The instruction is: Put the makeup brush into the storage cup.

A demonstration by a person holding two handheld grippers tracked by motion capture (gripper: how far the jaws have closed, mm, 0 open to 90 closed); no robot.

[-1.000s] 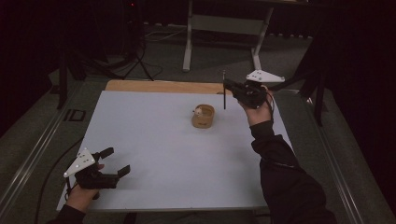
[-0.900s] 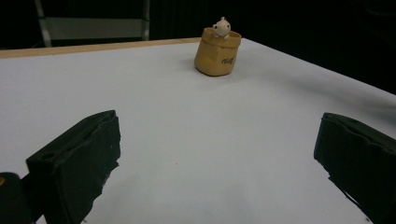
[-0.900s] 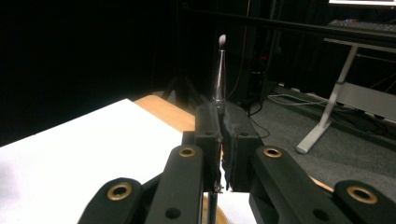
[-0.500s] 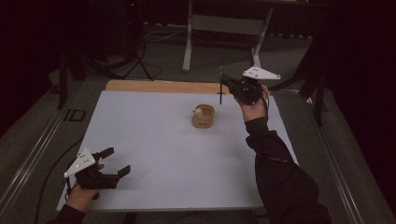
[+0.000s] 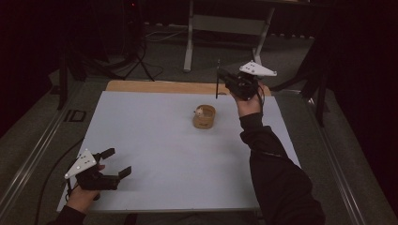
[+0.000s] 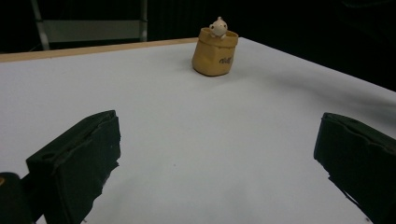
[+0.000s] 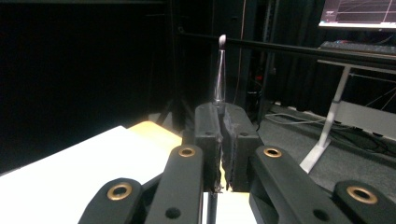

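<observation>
**Carrying the brush over to the little tan pot**

Holding the thin dark brush with the pale tip [image 7: 219, 70] upright is the point of this step, and the right gripper [image 7: 223, 116] has it well: its two black jaws are pressed together on the lower part of the handle, which rises straight out of the seam between them in the right gripper view. In the high view the same brush [image 5: 218, 78] hangs as a slim vertical line in the upper middle of the frame, just left of the right gripper [image 5: 230, 80], above the far edge of the white table top [image 5: 155, 140] and the light wooden strip [image 5: 155, 86] behind it.

The small tan pot shaped like a paper sack, with a tiny cream figure peeping over its rim [image 5: 204, 116], stands near the centre of the frame, below and a little left of the brush, and apart from it. The left gripper view shows this pot [image 6: 215, 57] at upper centre, standing upright and open-mouthed.

To finish well, I would judge that the hand should travel level until the brush's lower end sits directly over the pot's mouth, then sink straight down, clear of the figure on the rim. The pot looks light, so a sideways nudge could tip it.

The left gripper [image 5: 115, 165], at the lower left, rests near the table with its jaws spread wide and nothing between them; it could steady the pot if needed.
</observation>
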